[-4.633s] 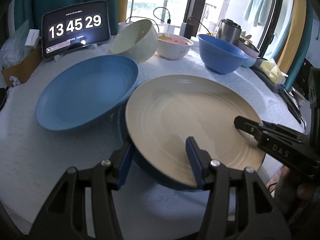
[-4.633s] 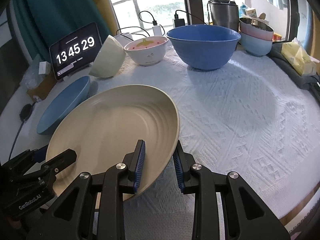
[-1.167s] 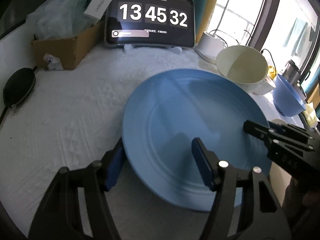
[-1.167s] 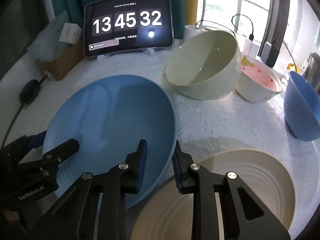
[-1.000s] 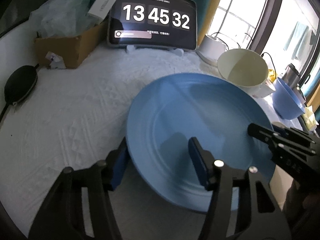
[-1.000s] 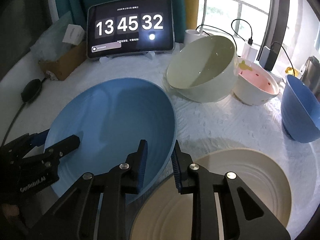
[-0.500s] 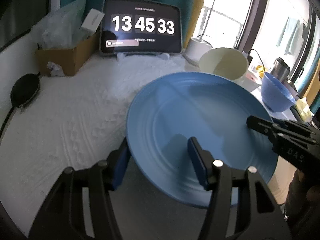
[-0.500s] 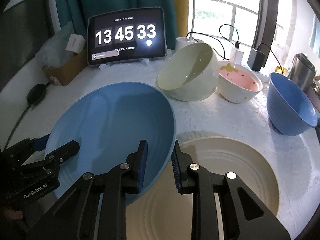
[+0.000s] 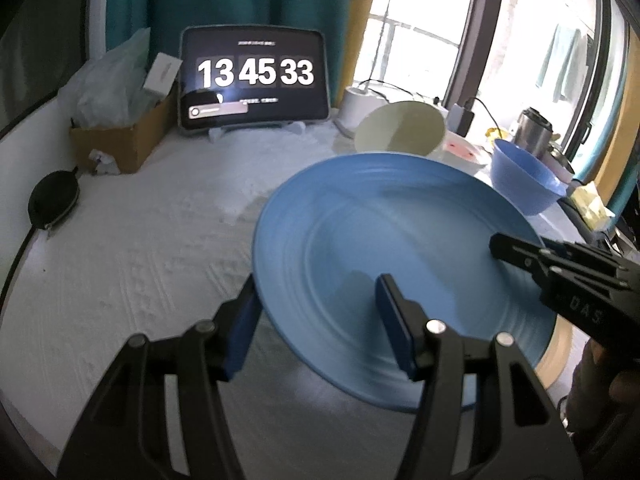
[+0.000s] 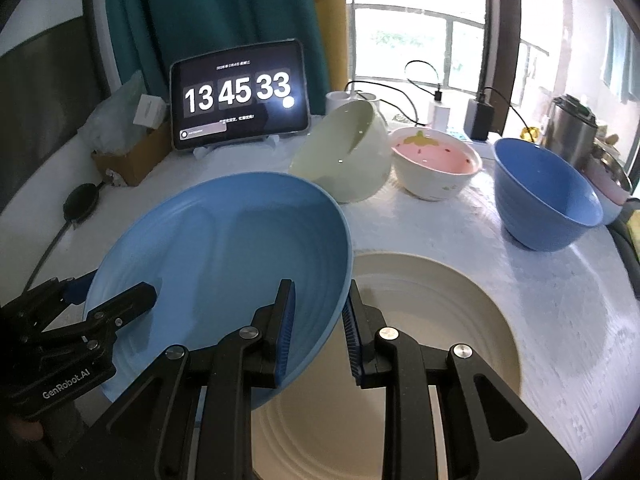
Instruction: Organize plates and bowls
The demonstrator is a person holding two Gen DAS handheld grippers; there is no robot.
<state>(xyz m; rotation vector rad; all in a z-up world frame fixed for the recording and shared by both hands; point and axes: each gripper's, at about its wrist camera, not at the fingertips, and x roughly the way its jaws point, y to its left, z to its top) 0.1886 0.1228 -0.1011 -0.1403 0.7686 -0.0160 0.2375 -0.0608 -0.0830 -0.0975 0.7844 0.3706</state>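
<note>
Carrying blue plate (image 10: 224,264) tilted, partly over cream plate (image 10: 432,320) lying rightward; right gripper (image 10: 318,332) jaws clamped on rim, left gripper (image 9: 316,324) jaws straddling opposite rim.

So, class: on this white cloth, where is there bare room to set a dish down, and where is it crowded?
Bare cloth lies between the blue plate, black pouch and cardboard box. Another patch lies between the cream plate and the bowls. The back row is crowded: cream bowl, pink bowl, blue bowl.
</note>
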